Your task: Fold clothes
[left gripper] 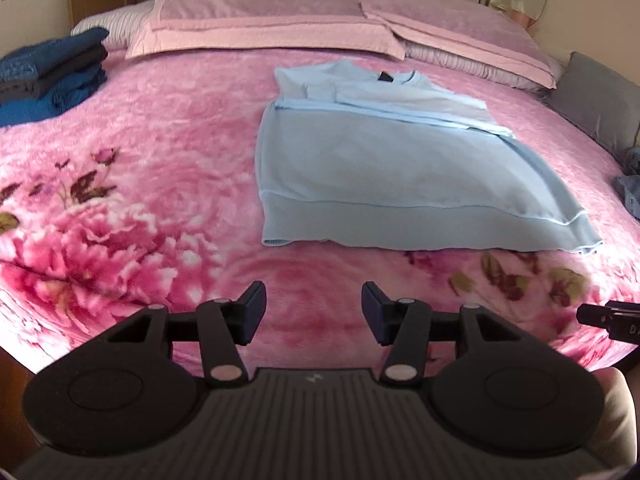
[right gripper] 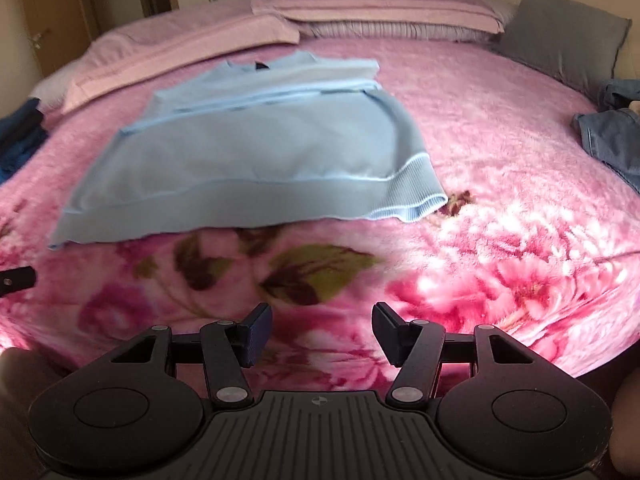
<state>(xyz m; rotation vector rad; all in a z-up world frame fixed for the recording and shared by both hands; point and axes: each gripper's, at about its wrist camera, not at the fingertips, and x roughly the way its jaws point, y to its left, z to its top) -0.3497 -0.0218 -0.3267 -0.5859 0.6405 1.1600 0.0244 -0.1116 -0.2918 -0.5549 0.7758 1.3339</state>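
Lying flat on the bed (left gripper: 168,128) ahead of both sets of fingers, the light blue sweater (left gripper: 360,168) has its sleeves folded in; the body fold seems left. Left gripper (left gripper: 313,314) and right gripper (right gripper: 322,334) gape wide, holding nothing. Folded dark clothes (left gripper: 52,80) sit far left, unfolded denim (right gripper: 612,140) far right; nothing blocks the hem.

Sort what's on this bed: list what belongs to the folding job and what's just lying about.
Belongs to the job:
light blue sweater, sleeves already folded in
left hand-held gripper, open
right hand-held gripper, open
stack of folded dark blue clothes

Just lying about:
pink pillows
grey cushion
floral blanket
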